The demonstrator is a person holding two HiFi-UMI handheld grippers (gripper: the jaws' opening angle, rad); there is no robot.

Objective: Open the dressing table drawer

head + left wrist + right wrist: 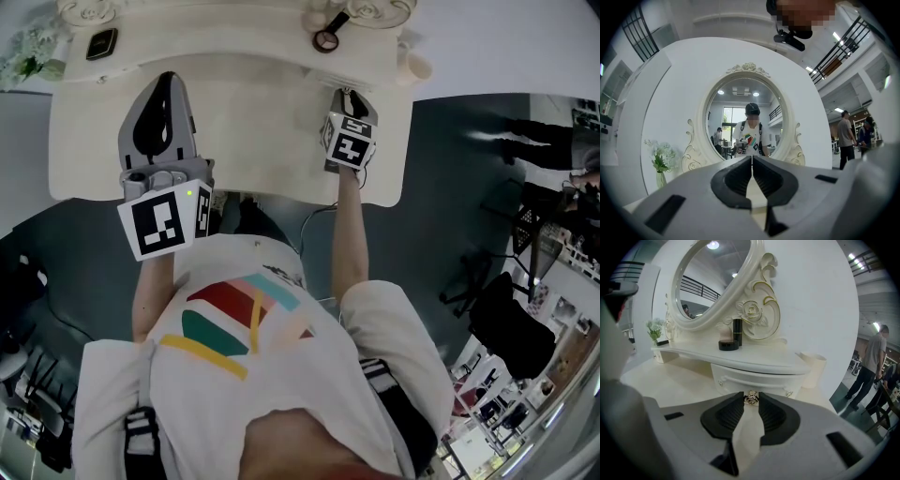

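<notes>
Your right gripper (751,401) has its jaws closed on the little gold knob (751,397) of the drawer (764,379). The knob sits right between the two jaw tips, and the black pads touch it on both sides. The drawer is straight in front of the jaws. It is low down, tucked under the shelf (740,358) at the back of the bench (253,122). Its front is cream, with a small gold bit near each end. You cannot tell from here if the drawer is fully in or out a little.

Your left gripper (752,158) has its jaws closed tight, tip to tip, with nothing in them. It hangs over the left side of the bench, well apart from the drawer. It points at the round mirror (749,112).

The edge of the shelf sticks out over the drawer, just above your right jaws. On the shelf, a flat black pot (728,345) and a black tube (737,331) stand side by side at the foot of the mirror. A cream cup (813,366) stands on the bench just to the right of the drawer. Flowers (655,328) stand at the far left end. A person (869,366) stands on the floor far off to the right.
</notes>
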